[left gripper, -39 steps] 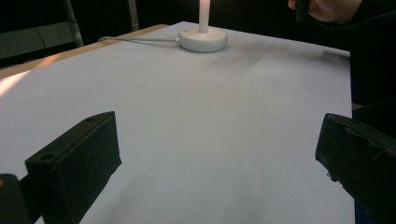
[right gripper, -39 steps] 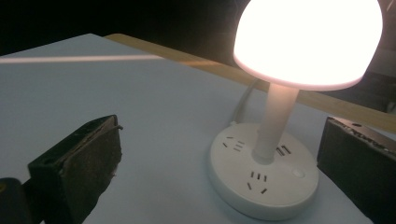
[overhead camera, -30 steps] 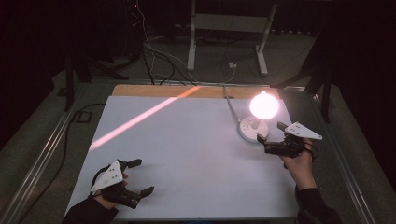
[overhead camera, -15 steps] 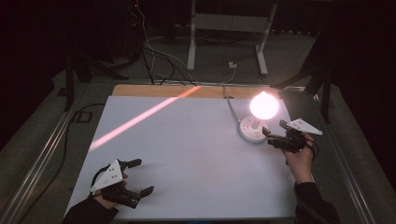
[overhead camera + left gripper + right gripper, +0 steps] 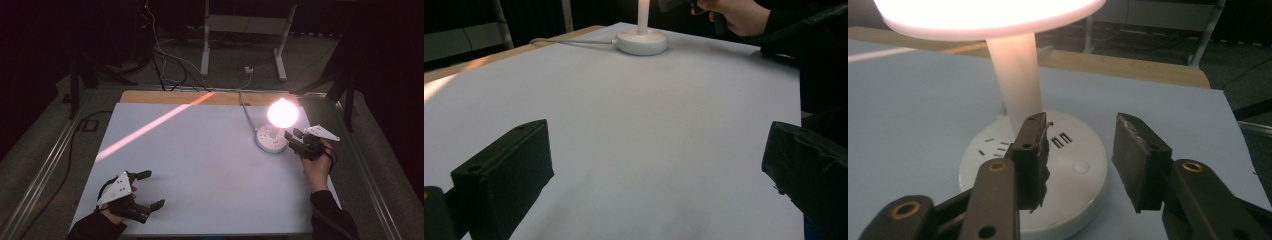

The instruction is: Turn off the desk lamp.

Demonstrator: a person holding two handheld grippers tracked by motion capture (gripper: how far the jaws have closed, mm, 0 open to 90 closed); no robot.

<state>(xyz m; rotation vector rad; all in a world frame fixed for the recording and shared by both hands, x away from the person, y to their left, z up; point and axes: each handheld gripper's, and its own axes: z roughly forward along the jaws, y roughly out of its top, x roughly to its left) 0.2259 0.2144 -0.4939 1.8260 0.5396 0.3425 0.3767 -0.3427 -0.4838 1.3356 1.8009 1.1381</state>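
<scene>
- So the lamp [image 5: 276, 131] is lit and sits near the tabletop's far right corner, round white base [image 5: 1048, 170] flat on the white sheet [image 5: 210, 165], cord running off the far edge.
- The right gripper [image 5: 294, 140] is right up at the base, jaws parted over its top with the little round button [image 5: 1081, 166] between them, gripping nothing.
- The left gripper [image 5: 151, 189] rests by the near left corner, jaws spread wide and empty, well apart from the lamp.
</scene>
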